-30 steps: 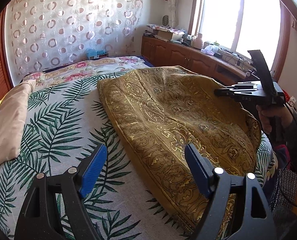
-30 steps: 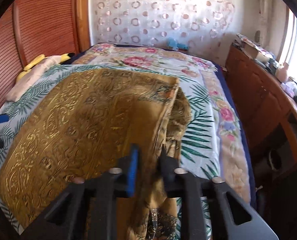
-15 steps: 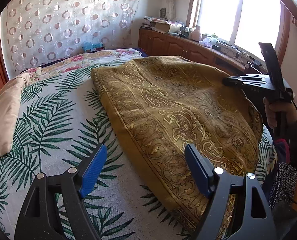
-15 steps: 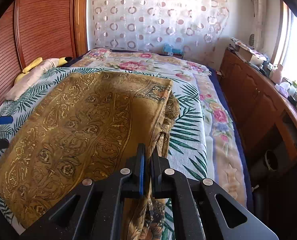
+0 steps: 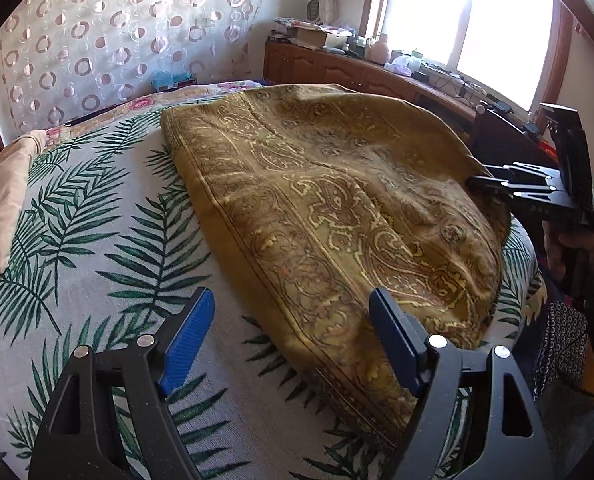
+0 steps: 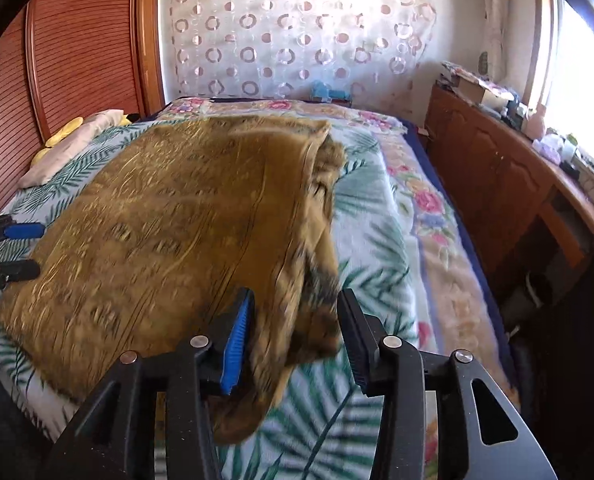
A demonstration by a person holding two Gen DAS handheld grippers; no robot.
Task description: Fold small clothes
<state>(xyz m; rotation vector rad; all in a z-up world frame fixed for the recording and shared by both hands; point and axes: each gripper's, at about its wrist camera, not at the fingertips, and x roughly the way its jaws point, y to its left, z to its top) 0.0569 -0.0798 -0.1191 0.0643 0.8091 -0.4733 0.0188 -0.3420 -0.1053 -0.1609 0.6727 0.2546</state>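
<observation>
Right gripper [image 6: 293,336], clamped on the gold cloth [image 6: 169,224] edge a second ago, jaws now opening; the edge hangs loose between them. Cloth has dropped flatter onto the bed [image 6: 381,216].

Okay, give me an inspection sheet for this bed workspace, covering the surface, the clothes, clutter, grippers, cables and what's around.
Surface: bed under a palm-leaf sheet, with a floral cover toward the far end.
Job's things: one mustard paisley cloth spread over the bed, its right edge bunched and hanging at the bed's side.
Clutter: beige pillow at the bed's left edge; yellow item beside it.
Grippers: left gripper open, above the cloth's near edge, gripping nothing. Right gripper jaws opening, the cloth's edge between them, pads no longer pressing.
Cables: dark cable by the person's dark sleeve.
Surroundings: wooden cabinet with clutter on top, bright window, circle-patterned curtain, slatted wooden door.
</observation>
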